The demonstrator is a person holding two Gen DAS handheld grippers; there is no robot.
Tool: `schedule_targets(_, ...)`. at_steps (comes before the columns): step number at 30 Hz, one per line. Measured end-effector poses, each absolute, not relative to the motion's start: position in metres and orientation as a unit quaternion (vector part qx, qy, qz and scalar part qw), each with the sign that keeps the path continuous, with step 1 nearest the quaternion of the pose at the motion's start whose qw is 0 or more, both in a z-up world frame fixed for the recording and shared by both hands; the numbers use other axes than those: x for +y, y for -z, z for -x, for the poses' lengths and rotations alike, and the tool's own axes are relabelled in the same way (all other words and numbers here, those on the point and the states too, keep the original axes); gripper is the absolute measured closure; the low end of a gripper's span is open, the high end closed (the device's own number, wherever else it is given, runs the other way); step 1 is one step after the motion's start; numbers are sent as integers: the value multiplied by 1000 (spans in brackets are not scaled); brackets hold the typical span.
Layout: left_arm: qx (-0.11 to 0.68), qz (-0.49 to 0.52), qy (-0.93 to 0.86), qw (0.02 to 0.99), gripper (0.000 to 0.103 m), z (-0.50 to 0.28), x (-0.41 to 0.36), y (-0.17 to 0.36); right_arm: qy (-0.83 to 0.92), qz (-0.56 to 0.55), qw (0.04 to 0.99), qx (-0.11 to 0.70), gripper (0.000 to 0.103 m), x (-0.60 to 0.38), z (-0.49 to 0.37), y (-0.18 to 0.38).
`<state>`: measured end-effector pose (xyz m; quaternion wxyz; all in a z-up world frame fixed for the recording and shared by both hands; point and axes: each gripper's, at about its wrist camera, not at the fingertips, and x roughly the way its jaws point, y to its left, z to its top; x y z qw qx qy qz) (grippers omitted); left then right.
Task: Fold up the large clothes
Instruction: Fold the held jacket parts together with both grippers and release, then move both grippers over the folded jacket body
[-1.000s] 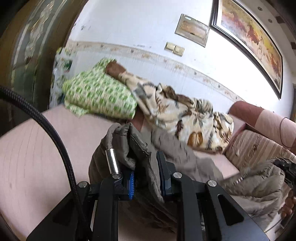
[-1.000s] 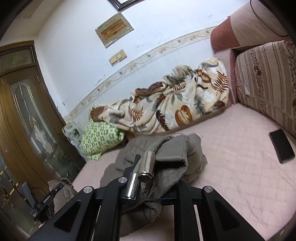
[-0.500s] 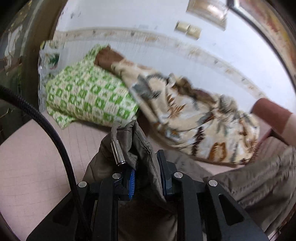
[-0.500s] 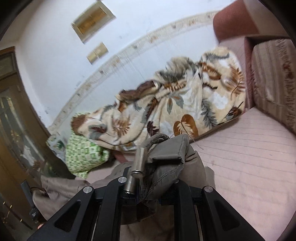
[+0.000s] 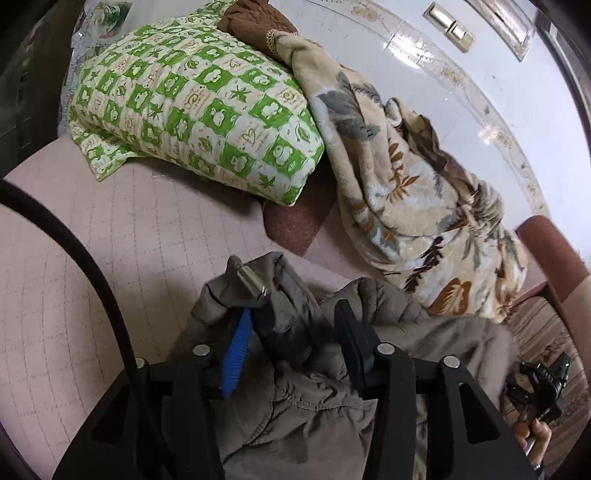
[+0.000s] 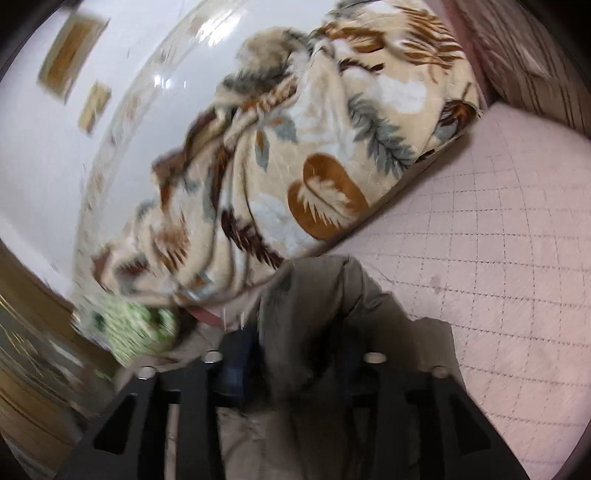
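Jacket [image 5: 295,398] on bed | left hand-held gripper [image 5: 291,328] parted around it | right [image 6: 291,358] likewise

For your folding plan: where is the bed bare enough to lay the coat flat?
Bare pink bedcover lies left of the coat, below the green pillow, and right of the coat. The blanket crowds the wall side.

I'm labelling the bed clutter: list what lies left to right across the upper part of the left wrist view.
Green checked pillow → brown quilted fabric → leaf-print blanket → wall switches → reddish sofa arm.
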<state>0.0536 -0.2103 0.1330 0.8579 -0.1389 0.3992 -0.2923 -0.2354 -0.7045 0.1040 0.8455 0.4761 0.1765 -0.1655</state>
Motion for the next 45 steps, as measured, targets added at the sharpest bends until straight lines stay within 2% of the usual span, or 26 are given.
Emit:
schedule_targets(1, 396, 145, 289, 859, 50, -56, -205, -136, 167, -484, 843, 163, 41, -707, 242, -107)
schedule_targets(2, 386, 154, 277, 866, 42, -58, -196, -141, 169, -494, 840, 148, 41, -711, 251, -113)
schedule_targets(3, 377, 163, 268, 871, 40, -59, -187, -147, 166, -497, 839, 146, 41, -714, 260, -119)
schedule_targets(6, 359, 164, 262, 881, 40, -51, -174, -163, 151, -454, 865, 154, 41, -697, 270, -143)
schedule_targets(10, 334, 92, 305, 887, 40, -1, -201, -177, 113, -366, 902, 200, 41, -636, 257, -164)
schedule_targets(16, 319, -34, 396, 861, 40, 92, -283, -160, 97, -264, 917, 282, 41, -548, 212, -136)
schedule_targets(20, 378, -100, 352, 851, 40, 83, -334, -118, 137, -217, 903, 344, 41, -543, 178, -99)
schedule_targets(23, 449, -111, 313, 830, 33, 50, -351, -78, 145, -225, 878, 398, 41, -559, 157, -64)
schedule_targets(27, 472, -114, 301, 821, 30, 36, -360, -67, 154, -226, 866, 419, 41, -567, 144, -52)
schedule_targets(30, 458, -92, 315, 826, 30, 50, -345, -84, 154, -230, 872, 404, 41, -562, 157, -67)
schedule_targets(35, 408, -40, 294, 863, 30, 100, -276, -111, 168, -234, 903, 318, 39, -536, 229, -108)
schedule_targets(40, 374, -22, 200, 905, 30, 136, -211, -101, 225, -255, 889, 306, 39, -529, 278, -108)
schedule_targets(42, 373, -19, 182, 909, 30, 136, -201, -92, 253, -257, 886, 291, 39, -527, 294, -104)
schedule_targets(45, 378, -25, 168, 910, 30, 131, -195, -80, 262, -247, 879, 312, 39, -532, 293, -93)
